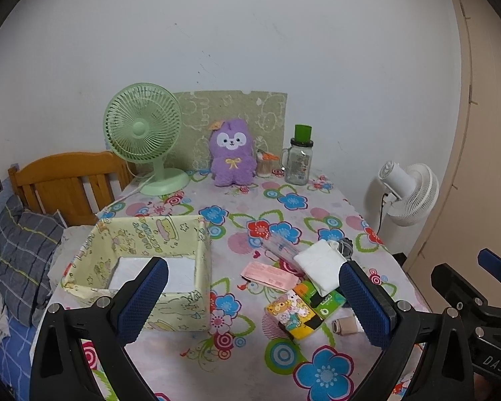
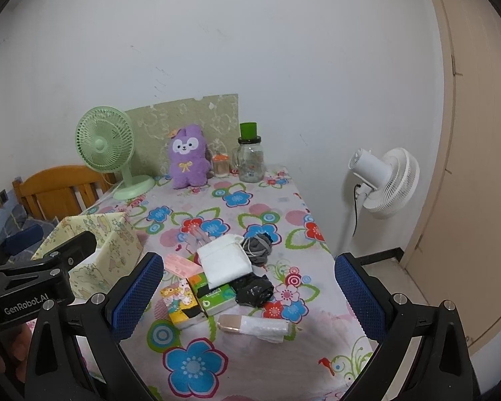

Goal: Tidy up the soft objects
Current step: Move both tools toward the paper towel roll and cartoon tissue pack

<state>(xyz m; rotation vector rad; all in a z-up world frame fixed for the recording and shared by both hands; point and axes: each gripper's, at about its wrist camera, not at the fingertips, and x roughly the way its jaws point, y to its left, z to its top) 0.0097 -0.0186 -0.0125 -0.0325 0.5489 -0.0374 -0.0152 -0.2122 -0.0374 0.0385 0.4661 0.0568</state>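
A pile of soft things lies mid-table: a white folded cloth (image 2: 223, 260), grey socks (image 2: 257, 245), a black plastic bag (image 2: 254, 289), a pink packet (image 2: 182, 265), tissue packs, green (image 2: 217, 295) and yellow (image 2: 180, 305), and a beige roll in clear wrap (image 2: 250, 324). A yellow-green fabric box (image 1: 143, 264) stands at the left with a white sheet inside. A purple plush (image 1: 231, 152) sits at the back. My left gripper (image 1: 254, 304) is open and empty above the box's right side. My right gripper (image 2: 250, 297) is open and empty, hovering over the pile.
On the floral tablecloth (image 1: 284, 351), a green desk fan (image 1: 143, 133), a glass jar with green lid (image 1: 299, 157) and a small cup (image 1: 264, 163) stand at the back. A white floor fan (image 2: 387, 183) stands right of the table. A bed with wooden headboard (image 1: 66, 183) is at the left.
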